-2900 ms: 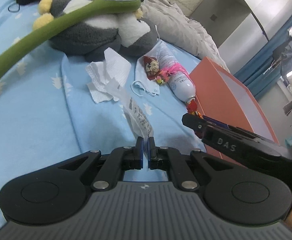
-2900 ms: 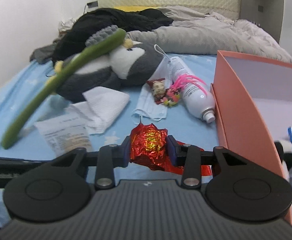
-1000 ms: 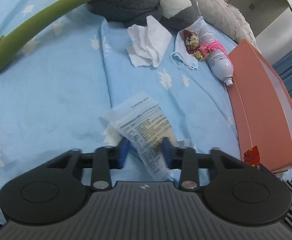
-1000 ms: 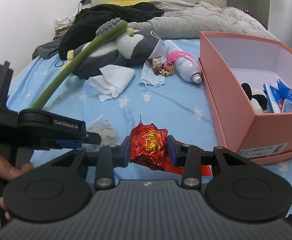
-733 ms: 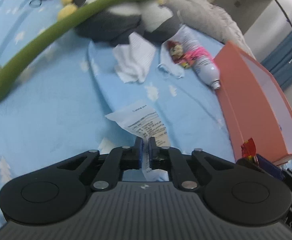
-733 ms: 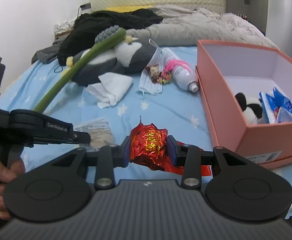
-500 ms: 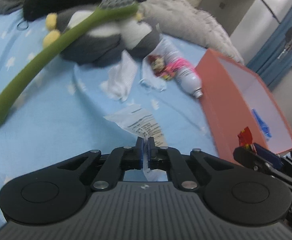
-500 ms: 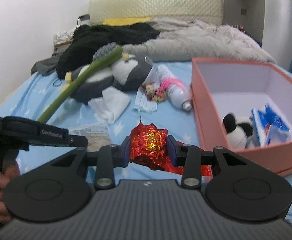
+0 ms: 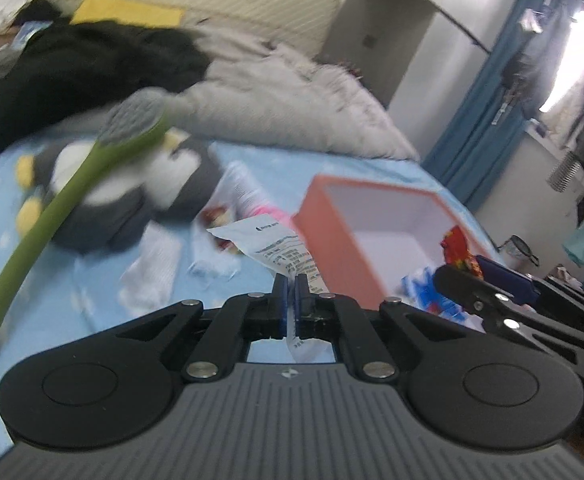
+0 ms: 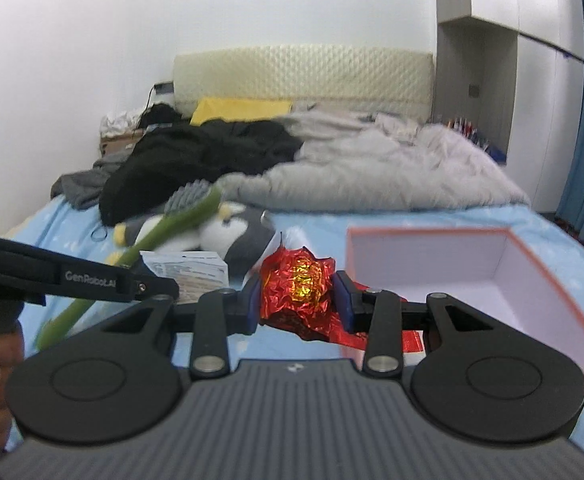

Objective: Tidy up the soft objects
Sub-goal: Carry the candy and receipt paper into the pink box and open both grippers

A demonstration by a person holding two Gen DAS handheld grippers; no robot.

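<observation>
My left gripper (image 9: pixel 291 286) is shut on a white printed plastic packet (image 9: pixel 278 251) and holds it in the air, left of the pink box (image 9: pixel 334 248). The packet also shows in the right wrist view (image 10: pixel 190 270). My right gripper (image 10: pixel 297 298) is shut on a crumpled red foil wrapper (image 10: pixel 298 288), raised near the front left corner of the pink box (image 10: pixel 552 300). The wrapper shows in the left wrist view (image 9: pixel 458 246) over the box. A grey penguin plush (image 9: pixel 132 188) lies on the blue sheet.
A long green brush (image 9: pixel 48 220) leans across the penguin. A white tissue (image 9: pixel 152 268), a face mask (image 9: pixel 212 264) and a bottle with pink trim (image 9: pixel 248 196) lie on the sheet. Black clothes (image 10: pixel 196 160) and a grey duvet (image 10: pixel 372 176) are piled behind. Blue packets (image 9: pixel 424 286) lie in the box.
My left gripper opened and dropped the packet on the sheet, then shut on it again and lifted it toward the box. Both grippers have risen; the right still holds the foil wrapper.
</observation>
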